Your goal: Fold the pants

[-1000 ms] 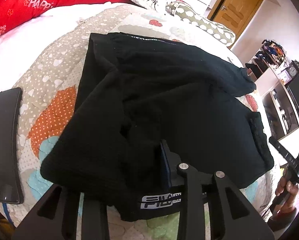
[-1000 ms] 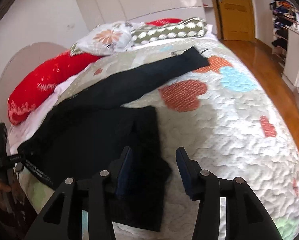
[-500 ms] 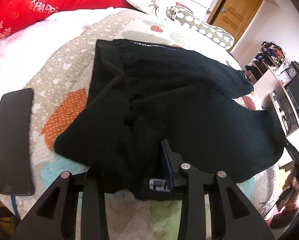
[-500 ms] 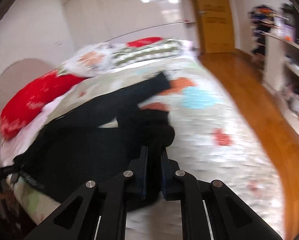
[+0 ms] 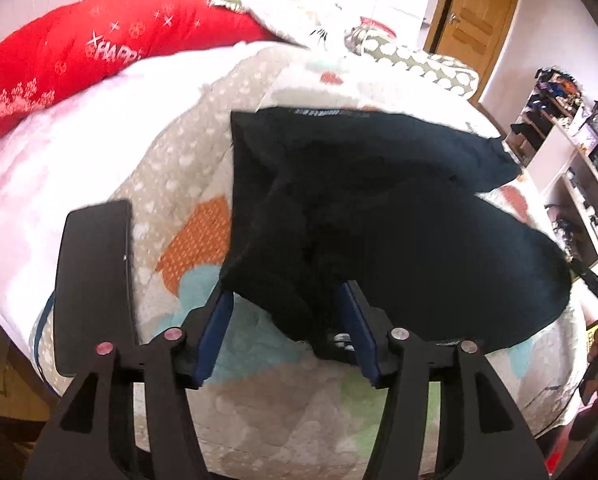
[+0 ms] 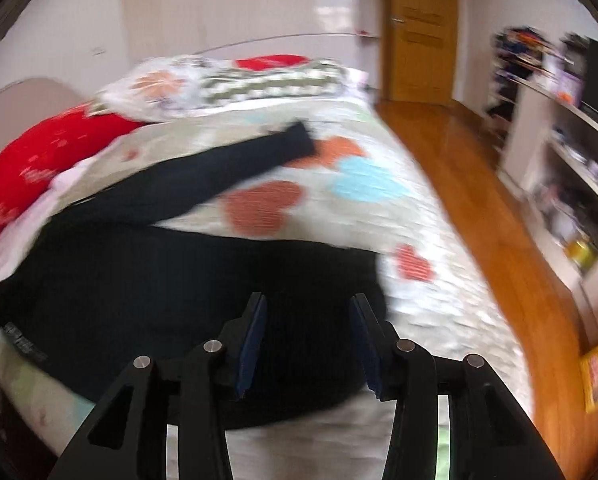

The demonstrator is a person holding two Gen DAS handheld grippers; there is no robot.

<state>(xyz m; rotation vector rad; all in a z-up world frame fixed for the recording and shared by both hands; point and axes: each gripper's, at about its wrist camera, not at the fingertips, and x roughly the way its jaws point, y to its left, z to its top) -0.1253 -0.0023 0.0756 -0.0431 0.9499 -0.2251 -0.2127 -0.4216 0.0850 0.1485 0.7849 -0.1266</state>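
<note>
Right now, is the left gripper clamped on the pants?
No, the left gripper is open, its pads spread on either side of the pants edge.

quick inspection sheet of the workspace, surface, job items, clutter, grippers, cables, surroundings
surface: bed with a quilted bedspread patterned with hearts.
job's things: black pants lie bunched across the near edge; one leg stretches toward the pillows.
clutter: black phone flat near the bed's edge; long red pillow; floral pillow.
grippers: left hand-held gripper open, its fingers around a pants edge; right hand-held gripper open above the pants fabric.
cables: thin blue cord by the phone, partly hidden.
surroundings: wooden door, wooden floor, cluttered shelves.
</note>
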